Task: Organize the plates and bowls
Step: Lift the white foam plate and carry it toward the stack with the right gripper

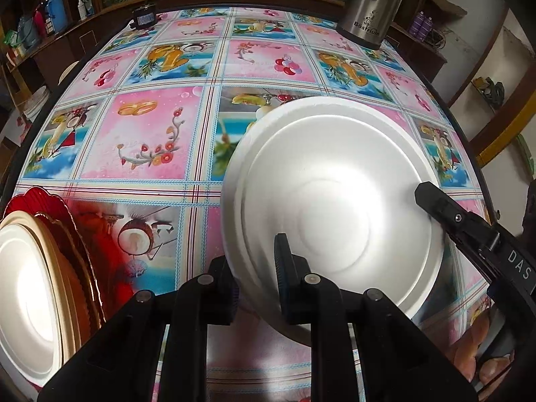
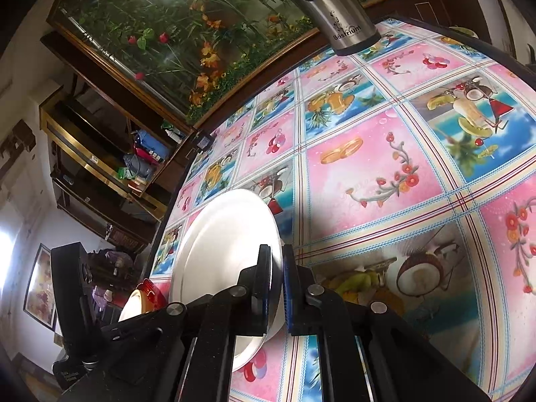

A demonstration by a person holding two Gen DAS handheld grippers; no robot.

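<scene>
A white foam bowl [image 1: 335, 201], which seems to have a second one nested under it, is held tilted above the patterned tablecloth [image 1: 150, 127]. My left gripper [image 1: 251, 254] is shut on its near rim. My right gripper [image 1: 425, 194] comes in from the right and clamps the opposite rim. In the right wrist view the bowl [image 2: 221, 244] is almost edge-on, with my right gripper [image 2: 275, 251] shut on its rim. A stack of plates [image 1: 50, 268] lies at the left: a red scalloped plate at the bottom, brown and cream ones above, and a white dish on top.
A steel kettle [image 1: 368, 10] stands at the table's far right edge, and a small black device [image 1: 144, 18] at the far left. Wooden shelves with clutter [image 2: 140, 157] and a flower picture [image 2: 187, 33] lie beyond the table. The left gripper's black body [image 2: 72, 278] shows beside the plate stack [image 2: 144, 298].
</scene>
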